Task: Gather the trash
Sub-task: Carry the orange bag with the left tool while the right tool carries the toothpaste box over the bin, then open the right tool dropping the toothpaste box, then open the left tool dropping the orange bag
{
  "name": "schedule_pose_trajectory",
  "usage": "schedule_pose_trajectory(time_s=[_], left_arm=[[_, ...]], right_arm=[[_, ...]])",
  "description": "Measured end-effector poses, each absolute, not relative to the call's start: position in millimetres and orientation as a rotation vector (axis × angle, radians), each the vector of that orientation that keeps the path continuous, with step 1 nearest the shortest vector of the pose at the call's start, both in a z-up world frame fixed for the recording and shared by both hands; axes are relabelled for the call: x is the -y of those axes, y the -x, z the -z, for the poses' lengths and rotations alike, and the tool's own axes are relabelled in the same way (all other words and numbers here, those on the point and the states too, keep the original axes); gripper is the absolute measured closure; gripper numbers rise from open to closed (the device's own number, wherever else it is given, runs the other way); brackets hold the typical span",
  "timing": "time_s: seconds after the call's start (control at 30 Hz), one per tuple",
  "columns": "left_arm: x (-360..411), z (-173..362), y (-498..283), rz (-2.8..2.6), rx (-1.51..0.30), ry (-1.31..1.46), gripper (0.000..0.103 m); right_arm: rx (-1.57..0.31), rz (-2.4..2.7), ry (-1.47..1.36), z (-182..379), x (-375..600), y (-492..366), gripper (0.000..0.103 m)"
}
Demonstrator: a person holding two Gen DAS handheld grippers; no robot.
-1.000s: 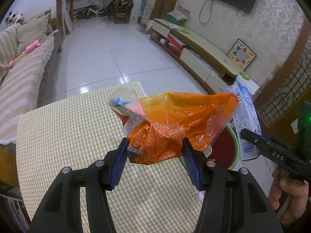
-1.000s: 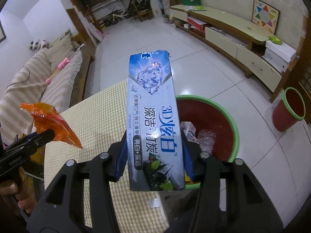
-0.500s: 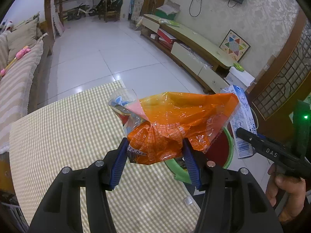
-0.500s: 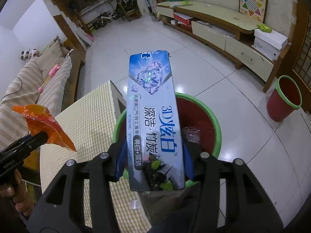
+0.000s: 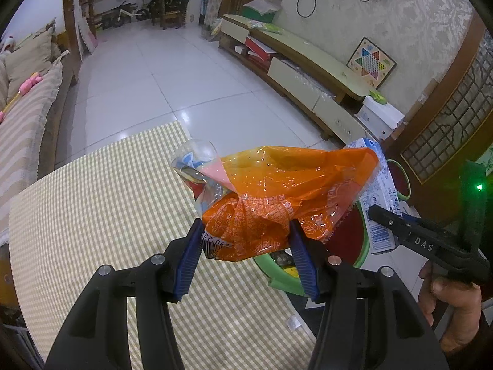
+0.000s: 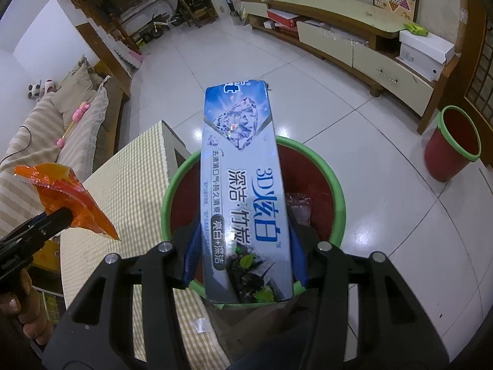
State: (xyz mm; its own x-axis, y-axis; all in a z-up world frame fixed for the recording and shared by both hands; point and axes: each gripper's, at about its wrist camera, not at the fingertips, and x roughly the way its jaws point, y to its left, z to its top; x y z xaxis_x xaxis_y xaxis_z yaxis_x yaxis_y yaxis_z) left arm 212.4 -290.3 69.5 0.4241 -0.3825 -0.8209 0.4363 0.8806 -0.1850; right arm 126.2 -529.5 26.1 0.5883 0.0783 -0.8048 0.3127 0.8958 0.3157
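Left gripper [image 5: 245, 254] clamped on crumpled orange wrapper [image 5: 277, 197], above checked tablecloth's [image 5: 101, 215] right edge. Right gripper [image 6: 243, 254] pinching blue toothpaste box [image 6: 243, 185], poised over green-rimmed red bin [image 6: 336, 197] just beside table edge, already holding scraps. Second red bin [image 6: 453, 145] well apart, near TV cabinet [image 6: 354, 27]. Sofa [image 6: 55, 129] far left.

We see orange wrapper [image 5: 277, 197]: crinkled glossy plastic film | toothpaste box [image 6: 243, 185]: glossy printed card beside it | bin [image 6: 336, 191] beneath box: smooth plastic | worktop [image 5: 101, 203]: matt checked cloth
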Motion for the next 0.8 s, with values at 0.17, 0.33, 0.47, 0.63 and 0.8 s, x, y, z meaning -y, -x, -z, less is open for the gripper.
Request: schedule_pose_trajectory(time_s=[0.17, 0.33, 0.47, 0.63, 0.8], left_arm=[[303, -65, -213, 0.52, -1.017, -0.068, 0.05], [305, -63, -214, 0.528, -1.018, -0.073, 0.05], [306, -64, -215, 0.532, -1.014, -0.073, 0.05], [312, -68, -215, 0.55, -1.007, -0.065, 0.05], [323, -67, -213, 0.582, -1.004, -0.065, 0.05]], right_arm=[[-0.951, 0.142, -0.464, -21, 529, -127, 0.056], [-0.977, 0.137, -0.477, -16, 527, -131, 0.044], [-0.968, 0.145, -0.476, -18, 527, -128, 0.029], [-0.952, 0.162, -0.487, -22, 531, -122, 0.017], [-0.934, 0.193, -0.488, -26, 536, -114, 0.009]])
